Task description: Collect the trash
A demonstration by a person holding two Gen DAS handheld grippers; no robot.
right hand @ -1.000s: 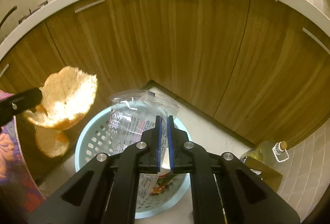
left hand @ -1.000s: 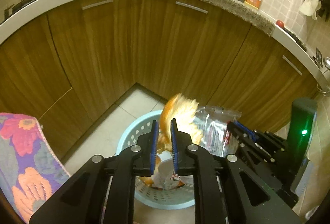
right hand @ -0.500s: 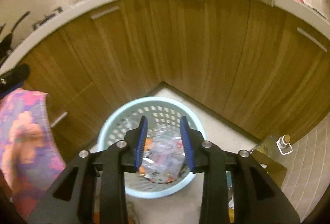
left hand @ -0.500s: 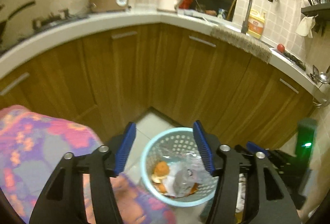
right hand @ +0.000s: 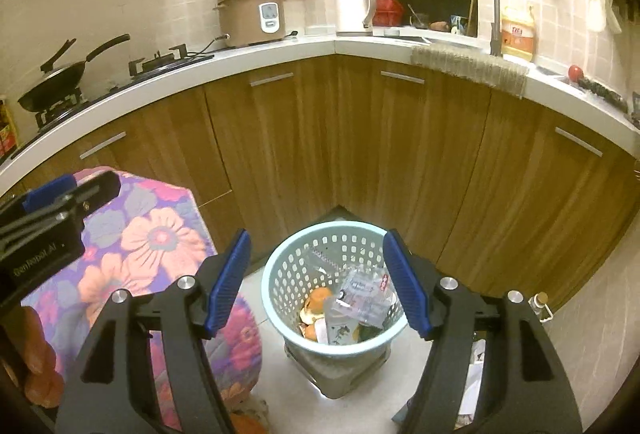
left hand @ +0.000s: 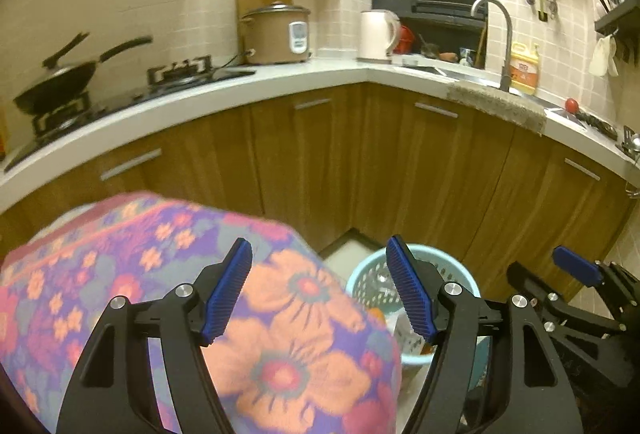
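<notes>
The basket stands on the floor in the cabinets' corner, with peel and wrapper inside; the cloth-covered stool stands just left.

Two downward-tilted wrist views, shared basket and cabinets, left perhaps farther.

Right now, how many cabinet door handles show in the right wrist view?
4. One under the stove at left, one below the rice cooker, one below the sink, one at far right. Others may be hidden behind the floral cloth.
</notes>
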